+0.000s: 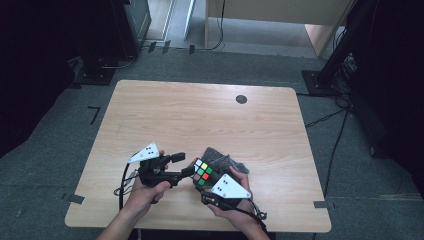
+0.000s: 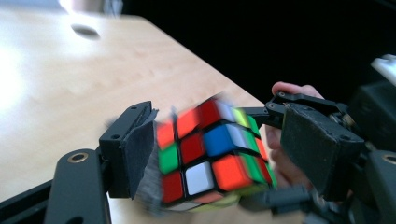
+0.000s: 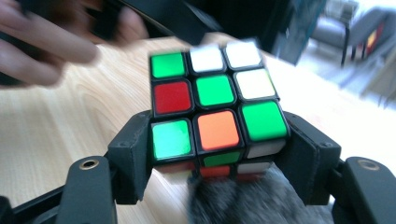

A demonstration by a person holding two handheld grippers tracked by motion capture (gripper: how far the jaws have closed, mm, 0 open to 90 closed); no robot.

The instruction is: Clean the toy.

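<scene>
cube mid-turn between two grippers: slip risk

cube (image 3: 215, 109) clamped low in right gripper (image 3: 217, 163), both pads pressed on its bottom layer, just above the table (image 1: 200, 115) near the front edge. left gripper (image 2: 219, 154) straddling the upper layers from the side; near pad (image 2: 137, 149) at the cube's edge, far pad seemingly a hair off, so grip there not confirmed, read as spread rather than pinching. could go wrong: layer twisted while misaligned, jamming or popping a piece; right pads holding a single layer only, cube prone to levering out and dropping onto grey cloth (image 1: 225, 162) or table. blur suggests motion, raising the slip risk. containers: none seen. farther off, dark round spot (image 1: 241, 99) on tabletop.
</scene>
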